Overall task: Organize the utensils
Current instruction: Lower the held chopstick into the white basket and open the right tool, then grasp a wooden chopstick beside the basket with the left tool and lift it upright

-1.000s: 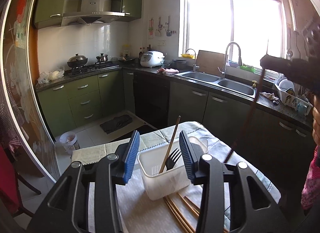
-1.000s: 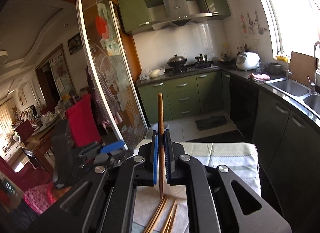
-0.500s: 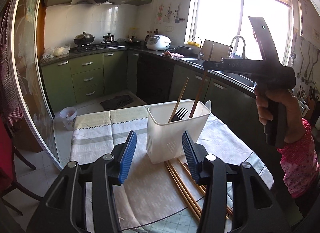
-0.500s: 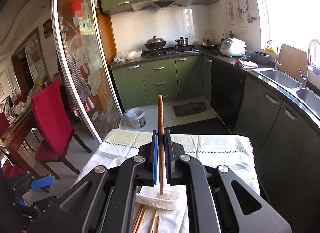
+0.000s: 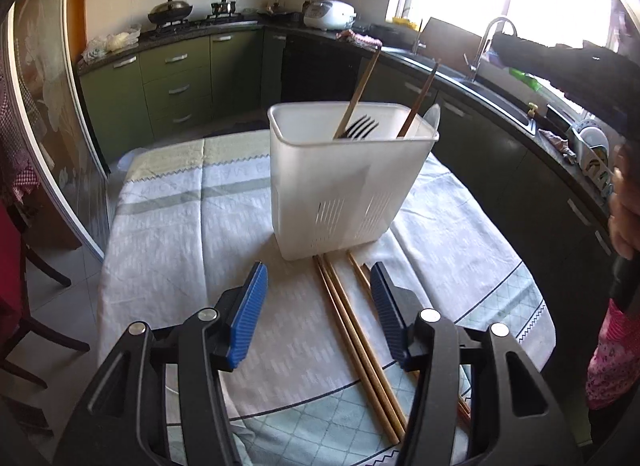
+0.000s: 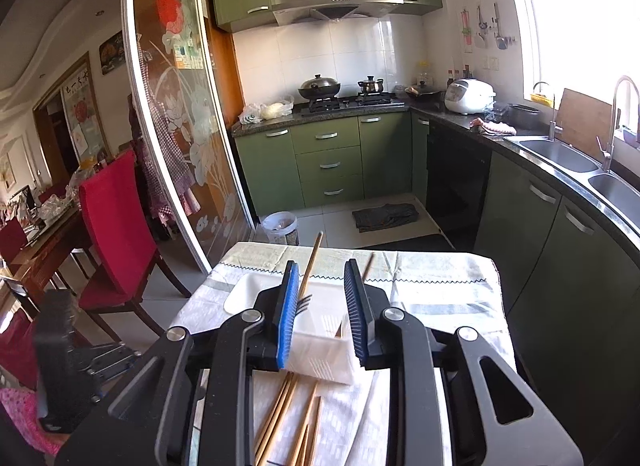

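The right gripper point(image 6: 322, 312) has just let go. Half a second ago its blue ribbed fingers point(image 6: 288, 316) were clamped on a dark brown wooden chopstick held upright over the holder; now they have been opening and stand apart with nothing pressed between them. That dark brown wooden chopstick point(image 5: 419, 99) leans inside the white translucent plastic utensil holder point(image 5: 340, 185) at its right end, beside a lighter wooden chopstick point(image 5: 358, 91), a black fork point(image 5: 360, 125) and what looks like a pale spoon. So one more utensil is stowed, and the right gripper is free for the next.

The left gripper point(image 5: 318, 316) has come lower and tipped downward over the near part of the table point(image 5: 180, 234), which is covered with a pale striped cloth. Its blue fingers point(image 5: 248, 318) have also been widening and are apart, holding nothing. The remaining loose light wooden chopsticks point(image 5: 352, 330) lie flat on the cloth, running from the holder's foot toward the table's near edge. In the left wrist view two of them pass between the fingers, nearer the right one, and others lie just beside or under that right finger. The fingers appear above them, not touching, though the exact gap cannot be told.

My reading is that the next step is the left gripper picking one chopstick off the cloth; lying side by side and touching, they may come up in pairs or roll away.
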`<state>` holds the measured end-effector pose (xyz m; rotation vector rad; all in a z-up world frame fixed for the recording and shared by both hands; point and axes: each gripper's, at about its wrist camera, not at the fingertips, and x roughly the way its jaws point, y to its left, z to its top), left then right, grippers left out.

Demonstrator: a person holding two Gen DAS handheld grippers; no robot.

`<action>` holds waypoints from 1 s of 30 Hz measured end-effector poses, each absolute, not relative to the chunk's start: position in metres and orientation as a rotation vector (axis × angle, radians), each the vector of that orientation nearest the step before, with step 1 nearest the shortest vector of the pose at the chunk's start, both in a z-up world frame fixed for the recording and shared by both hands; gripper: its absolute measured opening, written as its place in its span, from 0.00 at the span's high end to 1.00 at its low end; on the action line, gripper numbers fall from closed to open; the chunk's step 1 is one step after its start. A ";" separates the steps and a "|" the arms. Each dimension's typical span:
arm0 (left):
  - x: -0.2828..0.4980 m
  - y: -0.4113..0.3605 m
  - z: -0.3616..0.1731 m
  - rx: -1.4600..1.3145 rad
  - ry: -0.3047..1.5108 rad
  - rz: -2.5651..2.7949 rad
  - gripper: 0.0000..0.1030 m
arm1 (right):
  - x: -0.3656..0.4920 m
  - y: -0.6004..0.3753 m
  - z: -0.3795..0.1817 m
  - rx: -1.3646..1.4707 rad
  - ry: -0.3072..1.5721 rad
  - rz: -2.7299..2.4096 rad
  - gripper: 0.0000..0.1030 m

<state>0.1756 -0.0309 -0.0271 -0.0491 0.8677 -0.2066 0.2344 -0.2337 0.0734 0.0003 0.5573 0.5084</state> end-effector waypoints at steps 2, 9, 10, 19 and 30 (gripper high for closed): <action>0.188 -0.039 -0.047 -0.054 0.949 -0.180 0.51 | 0.218 -0.248 0.062 0.004 0.579 0.524 0.77; 0.222 -0.048 -0.106 -0.068 1.179 -0.056 0.71 | 0.181 -0.299 0.013 0.068 0.666 0.558 0.77; 0.224 -0.048 -0.109 -0.068 1.189 -0.048 0.73 | 0.176 -0.307 0.008 0.087 0.670 0.560 0.76; 0.234 -0.062 -0.117 -0.036 1.211 -0.015 0.73 | 0.156 -0.368 -0.016 0.216 0.676 0.524 0.72; 0.242 -0.073 -0.130 -0.017 1.258 0.019 0.72 | 0.140 -0.392 -0.024 0.307 0.683 0.547 0.72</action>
